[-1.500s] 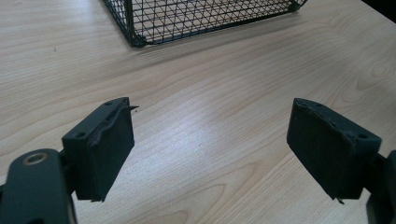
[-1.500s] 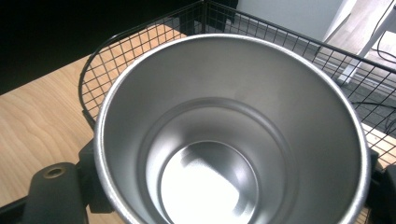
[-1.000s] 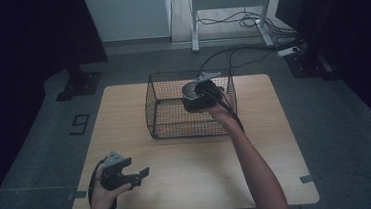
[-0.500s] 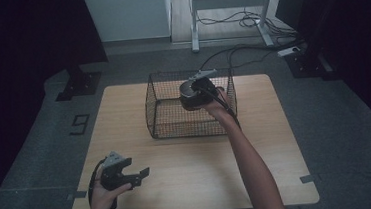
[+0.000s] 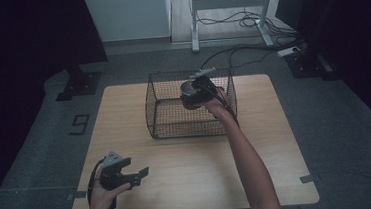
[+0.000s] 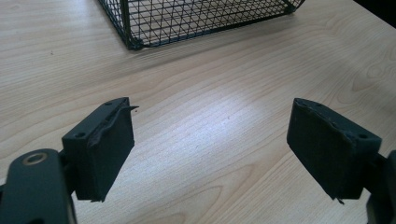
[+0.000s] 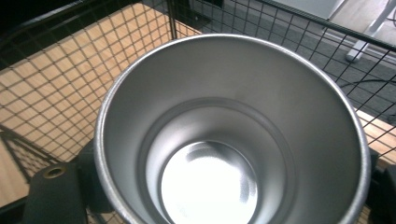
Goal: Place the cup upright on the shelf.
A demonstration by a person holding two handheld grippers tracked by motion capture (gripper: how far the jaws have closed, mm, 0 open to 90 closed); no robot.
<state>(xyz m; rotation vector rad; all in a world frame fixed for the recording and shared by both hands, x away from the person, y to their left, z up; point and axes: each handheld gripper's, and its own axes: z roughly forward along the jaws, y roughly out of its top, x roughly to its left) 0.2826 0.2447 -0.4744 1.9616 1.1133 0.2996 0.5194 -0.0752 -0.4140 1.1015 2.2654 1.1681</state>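
Note:
A black wire basket stands on the far middle of the wooden table. My right gripper is over the basket's right part, shut on a steel cup. In the right gripper view the cup is empty, its mouth facing the camera, with the basket's mesh behind it. My left gripper is held over the table's near left corner, open, nothing between its pads. The basket's near corner lies ahead of it.
The table's near half is bare wood. Beyond the table a metal frame and loose cables lie on the grey floor. A dark stand's base sits at the far left.
My right gripper with the cup has shifted slightly farther over the basket. The left gripper has stayed where it was.

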